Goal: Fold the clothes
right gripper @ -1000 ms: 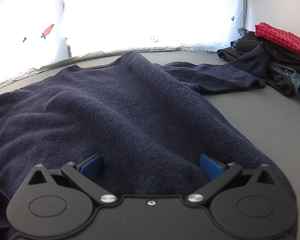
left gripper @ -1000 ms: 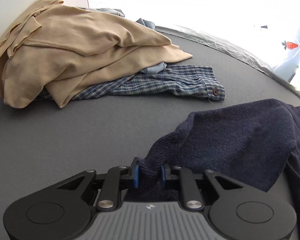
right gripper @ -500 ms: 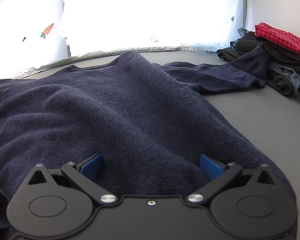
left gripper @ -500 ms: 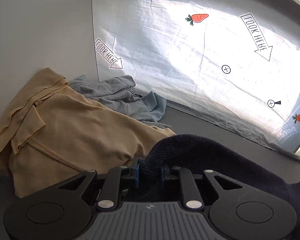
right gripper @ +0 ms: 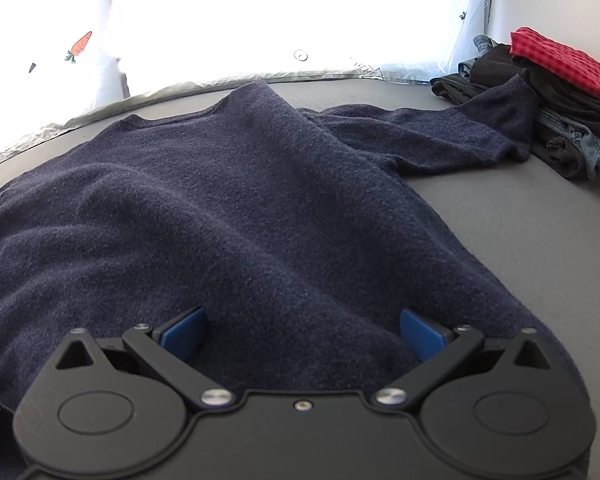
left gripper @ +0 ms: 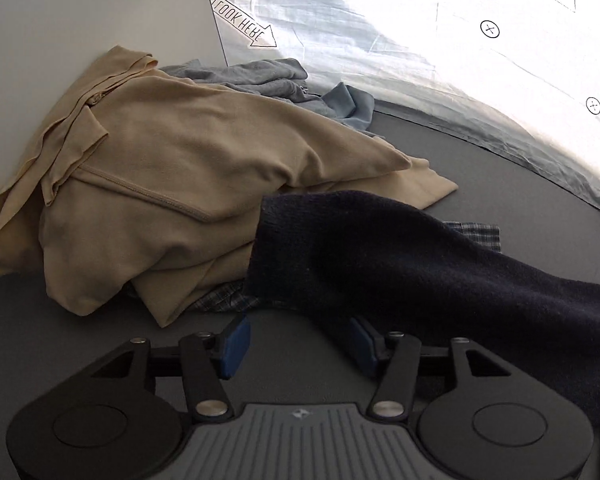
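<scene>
navy sweater (right gripper: 228, 216); tan shirt (left gripper: 172, 168) over blue-white plaid shirt (left gripper: 224, 300); grey-blue garment (left gripper: 260, 80) behind; dark grey table (right gripper: 520, 216); red-black check cloth (right gripper: 560, 64) on black clothes (right gripper: 540, 96); blue gripper pads (right gripper: 184, 334); orange carrot print (right gripper: 80, 46)

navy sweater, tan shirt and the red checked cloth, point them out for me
navy sweater (right gripper: 228, 200), right wrist view, middle of its body.
tan shirt (left gripper: 172, 152), left wrist view, its broad upper panel.
red checked cloth (right gripper: 564, 62), right wrist view, top of the stack.
</scene>
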Demonstrator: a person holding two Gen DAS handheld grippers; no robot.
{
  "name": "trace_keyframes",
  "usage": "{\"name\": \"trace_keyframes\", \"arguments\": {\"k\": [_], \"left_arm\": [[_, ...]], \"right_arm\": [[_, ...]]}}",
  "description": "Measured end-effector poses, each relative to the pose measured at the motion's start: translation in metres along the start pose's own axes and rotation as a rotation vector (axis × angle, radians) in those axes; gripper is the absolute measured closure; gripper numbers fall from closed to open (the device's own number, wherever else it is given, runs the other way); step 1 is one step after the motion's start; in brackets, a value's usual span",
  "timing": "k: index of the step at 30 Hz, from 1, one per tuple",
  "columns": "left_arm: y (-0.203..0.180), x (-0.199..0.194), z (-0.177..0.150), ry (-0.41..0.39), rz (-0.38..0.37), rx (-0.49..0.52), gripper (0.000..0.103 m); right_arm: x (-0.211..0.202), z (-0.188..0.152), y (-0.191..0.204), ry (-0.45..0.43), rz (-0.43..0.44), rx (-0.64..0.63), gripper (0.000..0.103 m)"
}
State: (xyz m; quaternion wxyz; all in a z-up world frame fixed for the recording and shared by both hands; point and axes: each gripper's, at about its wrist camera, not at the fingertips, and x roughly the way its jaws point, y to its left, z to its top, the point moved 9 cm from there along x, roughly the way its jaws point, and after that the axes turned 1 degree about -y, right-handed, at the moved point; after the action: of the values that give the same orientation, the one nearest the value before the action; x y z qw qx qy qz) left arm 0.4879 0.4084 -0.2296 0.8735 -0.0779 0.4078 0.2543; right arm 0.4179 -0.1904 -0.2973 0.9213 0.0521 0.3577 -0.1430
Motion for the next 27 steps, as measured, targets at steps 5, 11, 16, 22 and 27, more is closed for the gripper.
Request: {"name": "trace_keyframes", "arguments": {"k": [5, 11, 16, 22, 27], "left_arm": [[-0.056, -0.035, -0.049, 0.041, -0.125, 0.083, 0.025], [-0.115, -0.058, -0.129, 0.206, -0.192, 0.208, 0.023], [-0.126, -0.077, -0.17, 0.259, -0.235, 0.305, 0.02], [-0.106, -0.087, -0.185, 0.287, -0.235, 0.296, 0.016], [-0.085, -0.094, -0.196, 0.294, -0.243, 0.299, 0.011]], "right_arm": [[0.001, 0.001, 0.0, 0.006, 0.008, -0.012, 0.0], [-0.005, 0.001, 0.003, 0.087, 0.095, -0.039, 0.002], [-0.019, 0.006, -0.008, 0.074, 0.195, 0.229, 0.018], [-0.035, 0.015, 0.008, 0.112, 0.346, 0.336, 0.05], [-0.045, 0.018, 0.028, 0.105, 0.363, 0.278, 0.05]]}}
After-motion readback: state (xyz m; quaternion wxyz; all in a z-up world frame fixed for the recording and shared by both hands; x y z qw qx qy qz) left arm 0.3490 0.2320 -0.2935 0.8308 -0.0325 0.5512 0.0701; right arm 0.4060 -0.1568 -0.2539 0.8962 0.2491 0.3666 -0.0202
